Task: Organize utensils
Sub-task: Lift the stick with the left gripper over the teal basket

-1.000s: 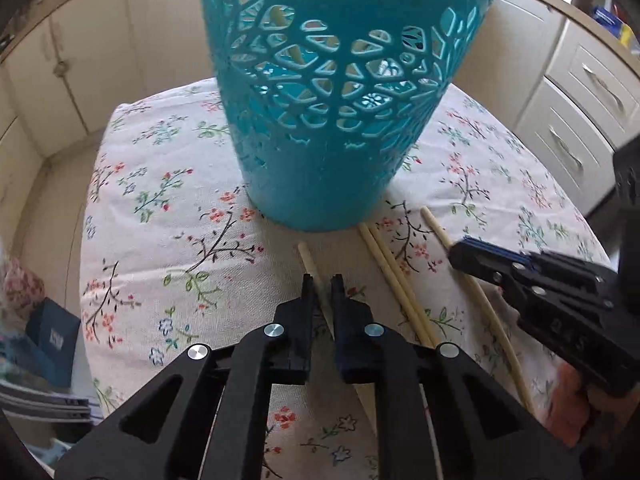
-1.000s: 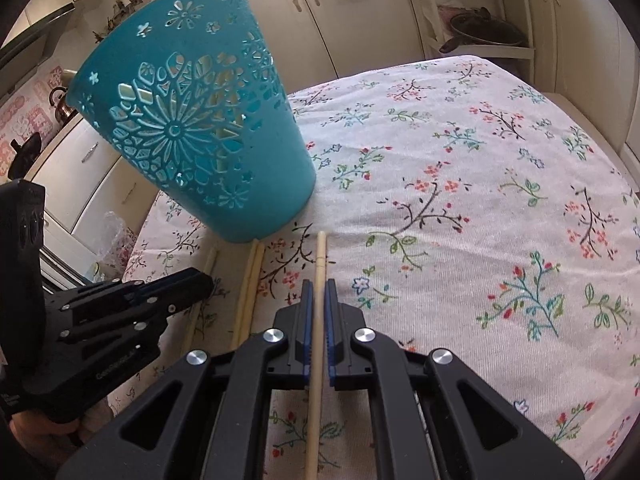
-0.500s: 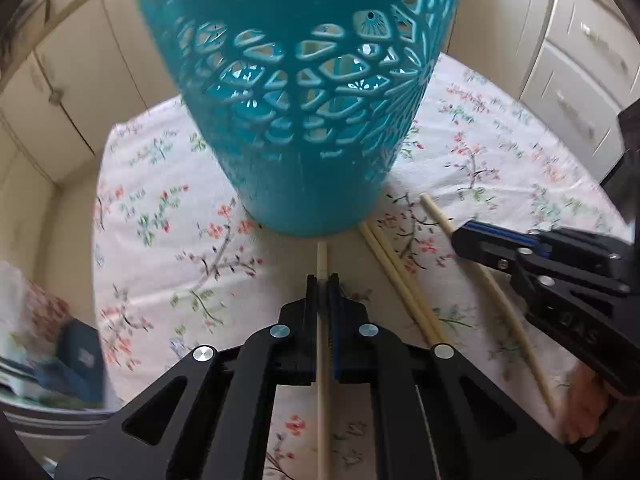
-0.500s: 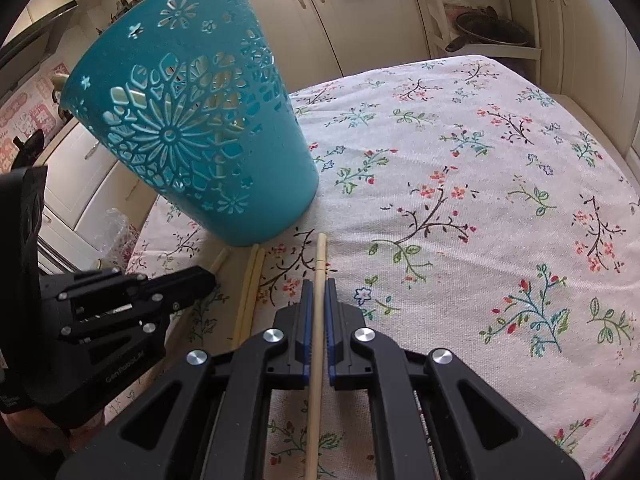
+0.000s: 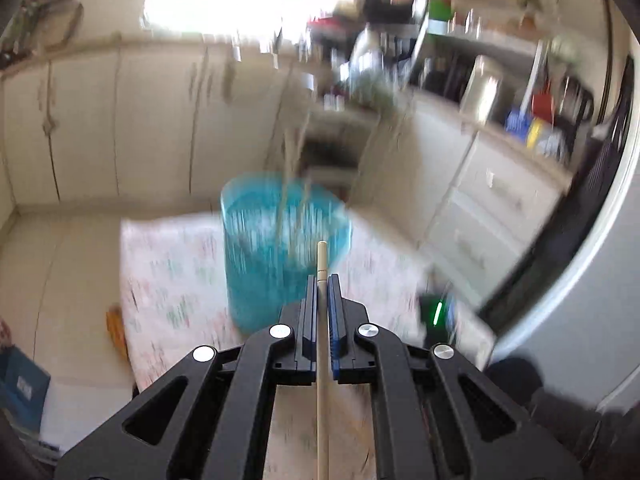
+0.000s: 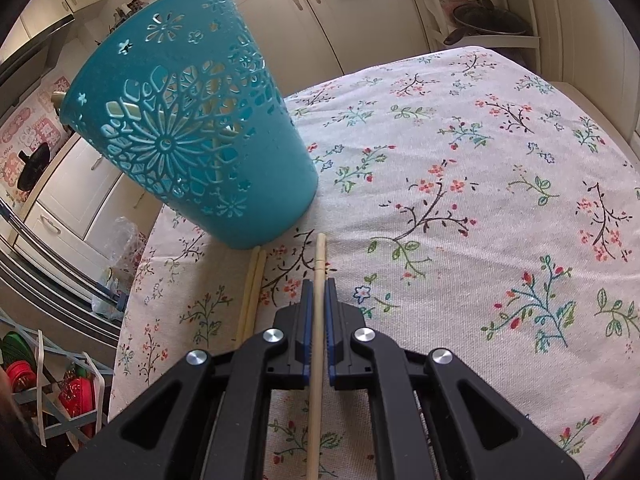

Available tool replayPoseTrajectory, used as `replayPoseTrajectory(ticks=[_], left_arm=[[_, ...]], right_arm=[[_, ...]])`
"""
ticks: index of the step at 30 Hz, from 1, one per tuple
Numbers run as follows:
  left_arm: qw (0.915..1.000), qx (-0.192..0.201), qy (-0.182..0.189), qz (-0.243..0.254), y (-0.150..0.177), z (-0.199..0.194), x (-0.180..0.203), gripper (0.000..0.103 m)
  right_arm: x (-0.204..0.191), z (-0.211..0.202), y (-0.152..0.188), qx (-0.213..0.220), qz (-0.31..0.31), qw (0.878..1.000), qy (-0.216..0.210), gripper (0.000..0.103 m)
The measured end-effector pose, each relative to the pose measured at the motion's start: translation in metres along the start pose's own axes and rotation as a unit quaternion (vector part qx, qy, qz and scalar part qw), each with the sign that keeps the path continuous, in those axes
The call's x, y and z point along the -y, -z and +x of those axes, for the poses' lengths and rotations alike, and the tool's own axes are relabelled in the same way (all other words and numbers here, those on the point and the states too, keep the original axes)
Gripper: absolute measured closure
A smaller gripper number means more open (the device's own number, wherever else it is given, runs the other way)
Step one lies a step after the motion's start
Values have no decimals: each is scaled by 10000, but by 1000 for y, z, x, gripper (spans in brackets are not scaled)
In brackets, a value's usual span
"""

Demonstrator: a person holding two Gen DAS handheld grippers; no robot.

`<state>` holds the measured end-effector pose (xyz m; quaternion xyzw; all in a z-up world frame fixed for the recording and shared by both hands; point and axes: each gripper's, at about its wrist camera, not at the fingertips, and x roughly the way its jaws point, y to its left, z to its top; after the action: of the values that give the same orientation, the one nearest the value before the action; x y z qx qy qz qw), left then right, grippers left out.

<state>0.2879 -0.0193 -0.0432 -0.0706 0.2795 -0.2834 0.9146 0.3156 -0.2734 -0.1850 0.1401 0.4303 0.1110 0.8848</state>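
Both tongs are clamped on a pale wooden chopstick each, left tongs [image 5: 319,280] up above the teal cut-out plastic basket [image 6: 188,140] at the worktop [image 6: 480,200] edge, so I'd aim tip-first, then let go.

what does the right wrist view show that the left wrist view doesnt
Only the right wrist view: the right gripper shut on a chopstick low over the floral tablecloth, two loose chopsticks lying by the basket's base, and the cut-out flower pattern, all sharp.

Only the left wrist view: the left gripper shut on its own chopstick, the basket's open top with sticks standing in it, and the counter clutter, all blurred.

Both: the teal basket on the tablecloth, and cream cabinets behind.
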Motion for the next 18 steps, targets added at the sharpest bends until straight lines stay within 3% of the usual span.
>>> replayPoseTrajectory(ticks=[5,11,18], left_arm=[[9957,895,-169,-172,-57,-2,1,98],[9868,1474,-486,-458,-106,28,1,98],[9759,1845,-903,-741,-126,76,-14,98]], right_arm=[[1,0,0,0,7,10000,-10,97],[2,-1,1,2,44,10000,-55,97],[3,-1,2,5,106,9999,-110,97]])
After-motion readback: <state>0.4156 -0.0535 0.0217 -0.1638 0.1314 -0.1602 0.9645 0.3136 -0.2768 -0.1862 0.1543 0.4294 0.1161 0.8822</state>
